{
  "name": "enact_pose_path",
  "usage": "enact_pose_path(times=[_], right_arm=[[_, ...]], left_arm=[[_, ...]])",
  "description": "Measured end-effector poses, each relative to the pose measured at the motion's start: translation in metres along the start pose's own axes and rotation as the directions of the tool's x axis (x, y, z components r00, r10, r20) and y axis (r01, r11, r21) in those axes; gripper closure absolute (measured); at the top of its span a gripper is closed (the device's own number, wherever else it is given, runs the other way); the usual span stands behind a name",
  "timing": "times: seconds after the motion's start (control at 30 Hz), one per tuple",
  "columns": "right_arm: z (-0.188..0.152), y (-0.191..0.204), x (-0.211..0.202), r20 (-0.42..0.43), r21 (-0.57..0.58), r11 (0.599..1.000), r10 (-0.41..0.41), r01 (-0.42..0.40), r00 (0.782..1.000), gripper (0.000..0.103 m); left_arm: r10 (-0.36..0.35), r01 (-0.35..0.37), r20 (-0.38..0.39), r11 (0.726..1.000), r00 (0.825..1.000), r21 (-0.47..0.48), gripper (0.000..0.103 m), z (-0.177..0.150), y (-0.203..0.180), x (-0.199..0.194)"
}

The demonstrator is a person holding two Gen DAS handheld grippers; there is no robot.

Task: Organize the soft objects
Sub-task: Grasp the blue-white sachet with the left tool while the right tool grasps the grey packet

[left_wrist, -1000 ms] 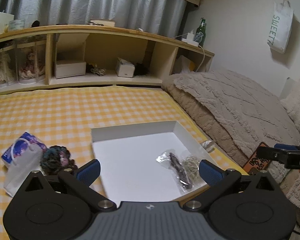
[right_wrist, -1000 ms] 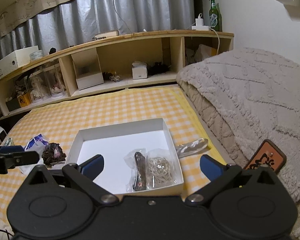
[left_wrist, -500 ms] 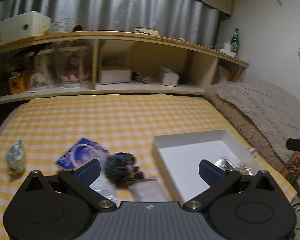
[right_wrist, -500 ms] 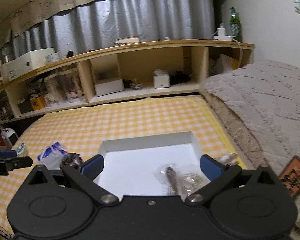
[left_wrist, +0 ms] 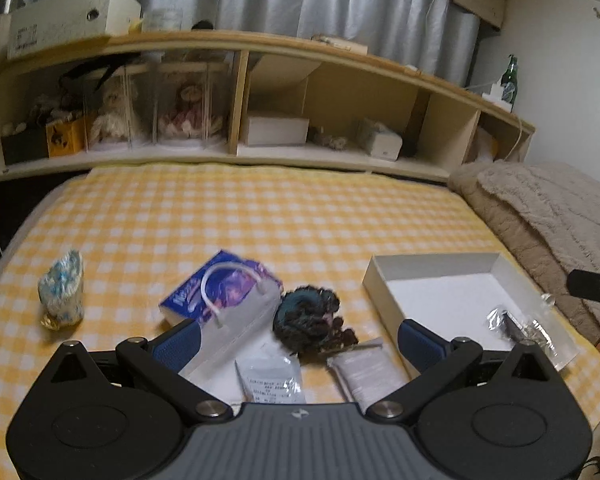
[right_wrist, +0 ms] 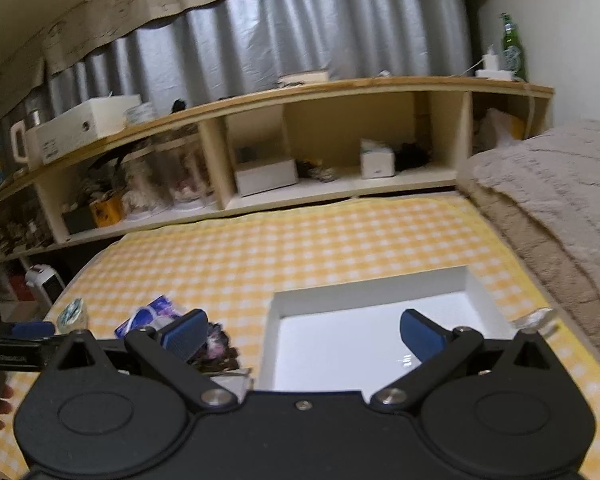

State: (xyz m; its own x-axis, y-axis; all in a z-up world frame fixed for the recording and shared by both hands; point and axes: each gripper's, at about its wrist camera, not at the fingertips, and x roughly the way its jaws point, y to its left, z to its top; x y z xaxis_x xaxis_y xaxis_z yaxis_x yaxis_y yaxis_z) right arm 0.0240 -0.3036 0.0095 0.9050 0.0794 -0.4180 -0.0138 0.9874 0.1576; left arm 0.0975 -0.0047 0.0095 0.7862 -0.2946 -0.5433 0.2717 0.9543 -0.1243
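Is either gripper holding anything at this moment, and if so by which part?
Nothing is held. The left gripper is open above the dark scrunchie, and the right gripper is open over the white box.

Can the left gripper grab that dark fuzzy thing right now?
Probably yes. The left gripper is open, and the fuzzy thing lies just ahead between its fingers with nothing on top of it, only packets beside it.

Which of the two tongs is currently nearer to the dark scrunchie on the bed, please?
Left. The left tongs hang open directly over the dark scrunchie, which lies between their fingers. The right tongs are open above the white box, with the scrunchie off beside their left finger.
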Motion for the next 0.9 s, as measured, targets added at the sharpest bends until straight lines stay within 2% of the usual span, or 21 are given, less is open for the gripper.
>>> enact_pose_path(times=[0.13, 0.27, 0.37, 0.43, 0.5, 0.57, 0.63, 0.7, 0.8, 0.9], right_arm=[[-0.009, 0.016, 0.024, -0.046, -0.015, 0.998, 0.058, -0.058, 0.997, 0.0], [-0.013, 0.024, 0.052, -0.111, 0.001, 0.991, 0.136, -0.137, 0.984, 0.001], [-0.014, 0.027, 0.072, -0.159, 0.033, 0.984, 0.178, -0.175, 0.971, 0.023], [-0.017, 0.032, 0.085, -0.194, 0.038, 0.981, 0.195, -0.191, 0.961, 0.045], [-0.02, 0.039, 0.1, -0.236, 0.013, 0.98, 0.196, -0.198, 0.952, 0.061], [-0.025, 0.046, 0.113, -0.282, -0.022, 0.978, 0.194, -0.208, 0.94, 0.073], [-0.031, 0.053, 0.128, -0.346, -0.052, 0.973, 0.192, -0.223, 0.919, 0.087], [-0.039, 0.062, 0.142, -0.403, -0.112, 0.966, 0.17, -0.232, 0.899, 0.091], [-0.048, 0.076, 0.158, -0.465, -0.225, 0.947, 0.101, -0.228, 0.88, 0.092], [-0.055, 0.085, 0.172, -0.498, -0.285, 0.935, 0.044, -0.211, 0.866, 0.094]], left_arm=[[0.012, -0.013, -0.037, 1.0, 0.999, -0.019, 0.0, -0.008, 0.006, 0.016], [0.003, -0.008, -0.103, 0.999, 0.995, -0.046, 0.0, -0.014, 0.011, 0.038], [-0.002, -0.004, -0.149, 0.999, 0.989, -0.035, 0.0, -0.018, 0.009, 0.055], [0.007, -0.009, -0.183, 1.0, 0.983, -0.007, 0.0, -0.021, 0.007, 0.068], [0.024, -0.017, -0.225, 0.999, 0.974, 0.034, 0.0, -0.026, 0.006, 0.082], [0.038, -0.021, -0.263, 0.997, 0.964, 0.069, 0.0, -0.032, 0.007, 0.094], [0.048, -0.021, -0.292, 0.995, 0.955, 0.093, 0.0, -0.037, 0.008, 0.101], [0.045, -0.012, -0.317, 0.994, 0.947, 0.107, 0.0, -0.041, 0.009, 0.109], [0.037, 0.005, -0.334, 0.992, 0.942, 0.122, 0.0, -0.044, 0.008, 0.116], [0.034, 0.021, -0.34, 0.987, 0.94, 0.157, 0.0, -0.047, 0.002, 0.123]])
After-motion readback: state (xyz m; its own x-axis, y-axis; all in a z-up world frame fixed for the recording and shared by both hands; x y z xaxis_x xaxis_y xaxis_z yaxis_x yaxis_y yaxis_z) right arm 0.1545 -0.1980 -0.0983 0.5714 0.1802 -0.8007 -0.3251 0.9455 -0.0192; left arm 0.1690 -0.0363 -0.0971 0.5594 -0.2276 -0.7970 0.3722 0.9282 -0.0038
